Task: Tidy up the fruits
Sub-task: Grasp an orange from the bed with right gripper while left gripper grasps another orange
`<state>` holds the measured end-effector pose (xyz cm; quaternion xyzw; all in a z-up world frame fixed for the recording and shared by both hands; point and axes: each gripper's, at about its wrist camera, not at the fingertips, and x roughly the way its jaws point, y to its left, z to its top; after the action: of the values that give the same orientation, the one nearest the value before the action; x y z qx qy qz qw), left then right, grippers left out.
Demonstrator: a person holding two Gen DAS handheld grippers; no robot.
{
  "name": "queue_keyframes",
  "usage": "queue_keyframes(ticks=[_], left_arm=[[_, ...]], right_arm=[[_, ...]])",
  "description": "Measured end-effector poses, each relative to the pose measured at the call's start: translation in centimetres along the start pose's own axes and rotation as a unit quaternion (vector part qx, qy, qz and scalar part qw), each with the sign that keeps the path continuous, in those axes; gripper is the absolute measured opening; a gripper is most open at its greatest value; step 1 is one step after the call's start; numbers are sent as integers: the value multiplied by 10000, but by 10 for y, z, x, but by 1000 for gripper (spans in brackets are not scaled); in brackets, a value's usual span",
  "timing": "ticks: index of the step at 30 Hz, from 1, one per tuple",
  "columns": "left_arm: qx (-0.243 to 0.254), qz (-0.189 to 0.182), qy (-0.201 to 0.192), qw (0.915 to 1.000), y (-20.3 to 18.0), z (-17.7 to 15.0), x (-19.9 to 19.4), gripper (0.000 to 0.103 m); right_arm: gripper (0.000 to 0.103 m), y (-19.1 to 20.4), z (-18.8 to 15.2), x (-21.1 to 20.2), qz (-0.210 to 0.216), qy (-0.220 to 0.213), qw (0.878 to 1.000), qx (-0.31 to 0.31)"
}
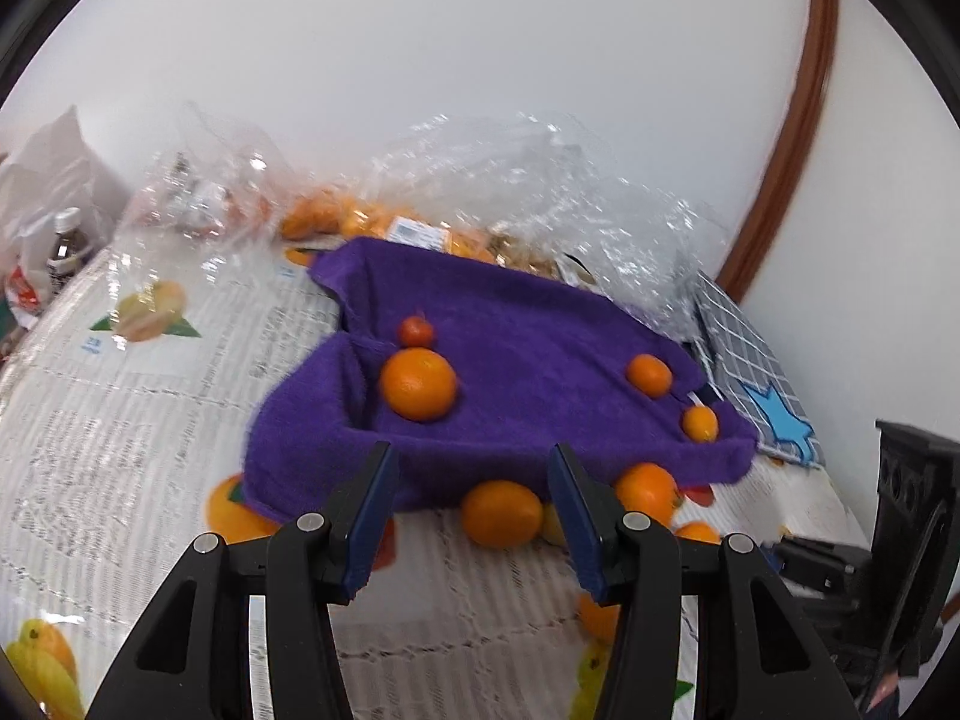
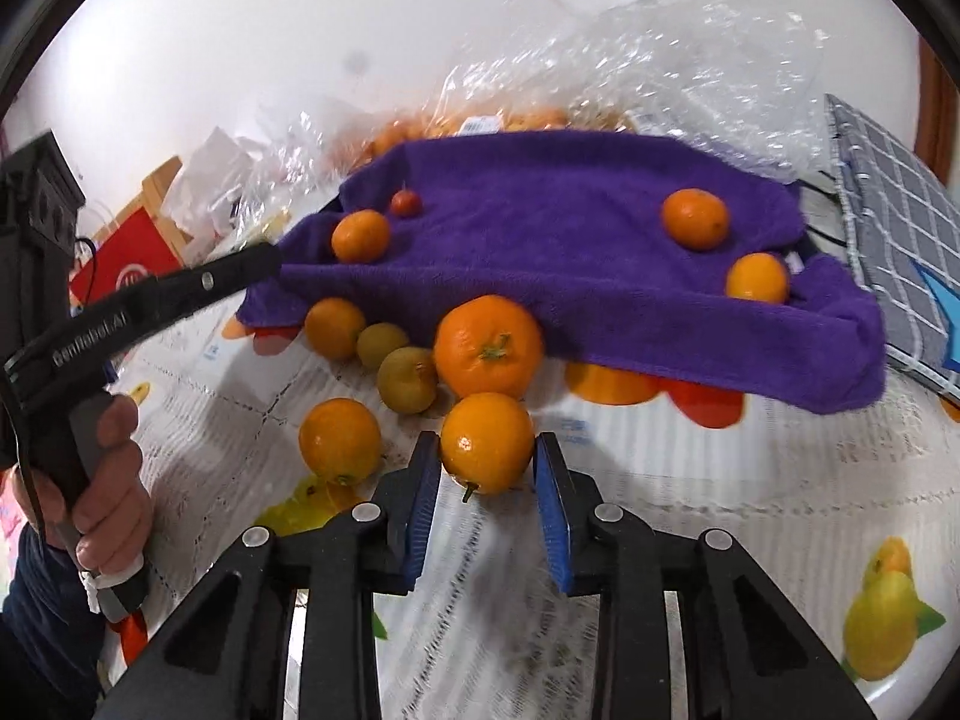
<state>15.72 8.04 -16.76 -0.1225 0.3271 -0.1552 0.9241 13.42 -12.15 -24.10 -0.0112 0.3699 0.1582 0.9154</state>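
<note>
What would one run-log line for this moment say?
left gripper: open, empty | right gripper: closing around orange, contact unclear | purple towel: four fruits on it

Only thing I could actually read was the white lettering on the black handheld gripper tool [image 2: 90, 342] in the right wrist view, looked like "GenRoboAI", though it was kinda fuzzy. The white printed tablecloth with fruit pictures [image 1: 120, 420] had rows of small print, way too blurry. Same for the white sticker label on the clear plastic fruit bag [image 1: 414, 232], unreadable.
</note>
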Motion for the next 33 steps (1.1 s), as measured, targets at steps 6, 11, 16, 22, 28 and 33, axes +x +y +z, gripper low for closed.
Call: queue_keyframes(ticks=[6,11,16,22,28,33], left_arm=[[-16,-94,450,9989,-3,-6,15,50],[-214,-169,616,9977,1,-6,23,50],[-194,-195,892,9956,-2,-8,37,49],[-234,-111,1020,9944,-2,-8,44,42],[-140,-57,909,9957,-5,-9,41,35],[-12,90,612,9981,-11,-6,31,35]], right_arm=[[32,-32,-6,-27,-348,-328,9988,116],[32,-46,-14,-34,-660,-493,9966,12],[32,-53,-14,-35,-381,-494,9979,176],[32,-53,-15,-31,-231,-378,9988,194],[32,-52,-17,-32,-155,-397,9989,214],[32,-63,-17,-34,119,-492,9976,462]])
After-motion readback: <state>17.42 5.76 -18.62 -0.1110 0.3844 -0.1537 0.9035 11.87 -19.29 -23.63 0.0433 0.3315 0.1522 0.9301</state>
